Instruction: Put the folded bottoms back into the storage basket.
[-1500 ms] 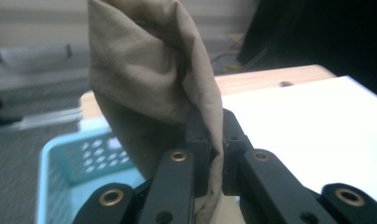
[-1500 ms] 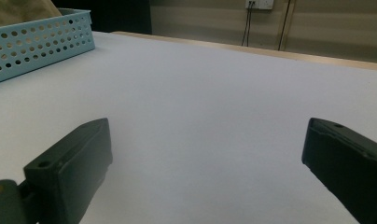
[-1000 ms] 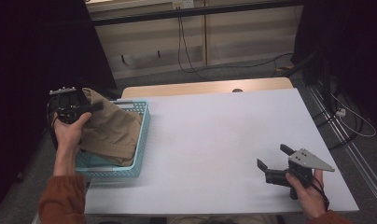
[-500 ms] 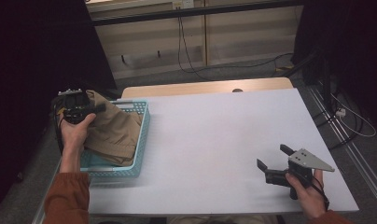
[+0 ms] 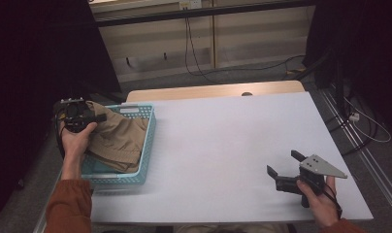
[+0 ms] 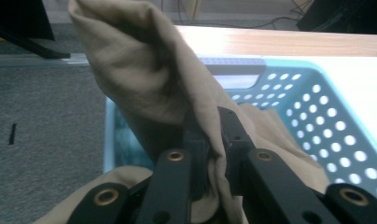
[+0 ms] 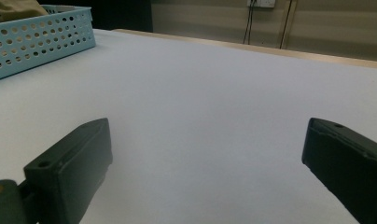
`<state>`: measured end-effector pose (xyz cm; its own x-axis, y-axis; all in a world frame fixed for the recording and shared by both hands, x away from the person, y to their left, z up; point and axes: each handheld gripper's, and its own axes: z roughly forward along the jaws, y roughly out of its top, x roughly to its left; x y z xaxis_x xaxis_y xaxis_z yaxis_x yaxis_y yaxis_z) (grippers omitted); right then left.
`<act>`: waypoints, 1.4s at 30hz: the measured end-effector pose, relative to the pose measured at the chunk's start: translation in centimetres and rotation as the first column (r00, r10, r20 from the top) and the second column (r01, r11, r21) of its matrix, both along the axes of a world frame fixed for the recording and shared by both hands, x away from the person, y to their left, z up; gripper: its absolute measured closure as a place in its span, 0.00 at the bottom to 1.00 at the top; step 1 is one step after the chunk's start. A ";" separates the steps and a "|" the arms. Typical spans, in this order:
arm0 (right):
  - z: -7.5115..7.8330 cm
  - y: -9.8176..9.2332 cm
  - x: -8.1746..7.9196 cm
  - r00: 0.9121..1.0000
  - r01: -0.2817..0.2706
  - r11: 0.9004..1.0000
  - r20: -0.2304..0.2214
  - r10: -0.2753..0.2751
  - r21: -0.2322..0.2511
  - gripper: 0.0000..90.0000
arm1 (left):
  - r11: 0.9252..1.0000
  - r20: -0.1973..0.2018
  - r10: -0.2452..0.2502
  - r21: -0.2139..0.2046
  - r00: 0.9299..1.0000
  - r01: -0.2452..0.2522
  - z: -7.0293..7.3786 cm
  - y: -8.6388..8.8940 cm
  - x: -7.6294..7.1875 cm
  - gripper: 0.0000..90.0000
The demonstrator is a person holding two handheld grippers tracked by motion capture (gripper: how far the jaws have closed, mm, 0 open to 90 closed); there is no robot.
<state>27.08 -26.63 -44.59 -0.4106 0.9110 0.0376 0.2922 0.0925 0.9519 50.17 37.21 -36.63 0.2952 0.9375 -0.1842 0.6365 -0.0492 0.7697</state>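
My left gripper point(image 6: 213, 140) is clamped on a fold of crumpled tan cloth point(image 5: 117, 138) in the light-blue perforated plastic basket point(image 5: 144, 145) at the white table's point(image 5: 223, 145) 9 o'clock edge. My right gripper point(image 5: 284, 164), jaws spread, empty, at 4 o'clock; bare tabletop between. The left gripper view shows the pinch up close.

Rust-orange sleeves point(image 5: 68, 208) on both forearms. Left gripper point(image 6: 213, 140): black jaw arms, brass-ringed pivot holes. Right gripper point(image 5: 283, 166): blocky black jaws, grey three-cornered plate point(image 5: 322, 166) on top.
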 end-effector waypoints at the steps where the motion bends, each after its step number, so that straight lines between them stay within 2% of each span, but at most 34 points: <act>1: 0.0 0.0 0.0 1.000 0.000 1.000 0.000 0.000 0.000 0.02 | 1.000 0.001 0.008 -0.014 1.000 -0.008 0.0 0.0 0.0 0.91; 3: 0.0 0.0 0.0 1.000 0.001 1.000 0.000 -0.001 0.001 0.02 | 1.000 -0.008 0.009 -0.024 1.000 -0.009 -0.1 0.1 0.0 0.91; 6: 0.0 0.0 0.0 1.000 0.001 1.000 0.001 -0.001 0.000 0.02 | 0.999 -0.046 0.013 -0.042 0.999 -0.014 -0.4 0.0 -0.1 0.93; 8: 0.0 -0.1 0.0 1.000 0.001 1.000 0.002 -0.001 0.000 0.02 | 0.999 -0.065 0.019 -0.040 0.998 -0.022 -0.6 -0.3 -0.4 0.94; 10: 0.0 -0.1 0.0 1.000 0.003 1.000 0.003 -0.003 0.003 0.02 | 1.000 -0.090 0.019 -0.016 0.996 -0.021 -0.8 -0.4 -0.9 0.94; 13: 0.0 0.0 0.0 1.000 -0.001 1.000 0.001 0.001 0.001 0.02 | 1.000 -0.120 0.014 -0.017 0.993 -0.016 -1.1 0.0 -1.2 0.94; 14: 0.0 0.0 0.0 1.000 -0.001 1.000 0.001 0.001 0.001 0.02 | 0.999 -0.130 0.032 -0.012 0.991 -0.033 -1.3 0.0 -1.2 0.94; 16: 0.0 0.0 0.0 1.000 -0.001 1.000 0.000 0.001 0.001 0.02 | 0.999 -0.125 0.024 -0.021 0.992 -0.027 -1.3 0.1 -1.3 0.94; 19: 0.0 0.0 0.1 1.000 0.003 1.000 -0.003 -0.003 0.000 0.02 | 1.000 -0.084 -0.018 -0.001 0.996 0.018 -1.0 -0.4 -1.1 0.92; 21: -0.1 0.0 0.1 1.000 0.002 1.000 -0.002 -0.002 -0.002 0.02 | 0.999 -0.072 -0.030 0.035 0.997 0.033 -0.7 -0.8 -0.9 0.91; 22: -0.1 0.1 0.1 1.000 0.000 1.000 -0.002 0.000 -0.003 0.02 | 0.997 -0.057 -0.024 0.068 0.998 0.028 -0.4 -1.0 -0.8 0.90; 24: -0.1 0.1 0.1 1.000 0.000 1.000 -0.003 0.000 -0.002 0.02 | 0.995 -0.031 -0.042 0.092 0.999 0.045 0.1 -1.3 -0.4 0.90; 25: -0.1 0.1 0.1 1.000 0.001 1.000 -0.002 -0.001 -0.003 0.02 | 0.992 -0.024 -0.056 0.115 0.998 0.058 0.2 -1.5 -0.1 0.90; 26: -0.1 0.0 0.1 1.000 0.001 1.000 -0.004 -0.001 -0.002 0.02 | 0.985 -0.029 -0.063 0.158 0.998 0.067 0.4 -1.6 0.1 0.91; 27: -0.1 0.0 0.1 1.000 0.001 1.000 -0.004 -0.001 -0.002 0.02 | 0.984 -0.024 -0.046 0.174 0.999 0.049 0.4 -1.7 0.5 0.91; 28: -0.1 0.0 0.1 1.000 0.001 1.000 -0.004 -0.001 -0.001 0.02 | 0.984 -0.030 -0.050 0.170 0.998 0.054 0.4 -1.5 0.9 0.91; 29: -0.1 0.0 0.1 1.000 0.000 1.000 -0.005 0.000 -0.001 0.02 | 0.979 -0.022 -0.023 0.200 0.999 0.027 0.2 -1.4 1.6 0.91; 35: -0.1 -0.1 0.1 1.000 0.001 1.000 -0.006 -0.001 0.002 0.02 | 0.975 -0.034 -0.020 0.222 0.999 0.027 0.1 -0.9 2.3 0.91; 39: -0.1 -0.1 0.0 1.000 0.000 1.000 -0.002 0.000 0.001 0.02 | 0.979 -0.055 -0.005 0.201 0.998 0.016 -0.4 -0.8 2.3 0.91; 42: -0.1 -0.1 0.0 1.000 -0.002 1.000 -0.003 0.002 0.000 0.02 | 0.987 -0.088 0.006 0.159 0.996 0.008 -0.8 -0.5 2.2 0.91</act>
<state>27.04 -26.68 -44.64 -0.4121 0.9103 0.0383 0.2946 0.0933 0.9511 52.39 36.72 -37.45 0.2851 0.9567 -0.0583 0.7015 -0.1668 0.6928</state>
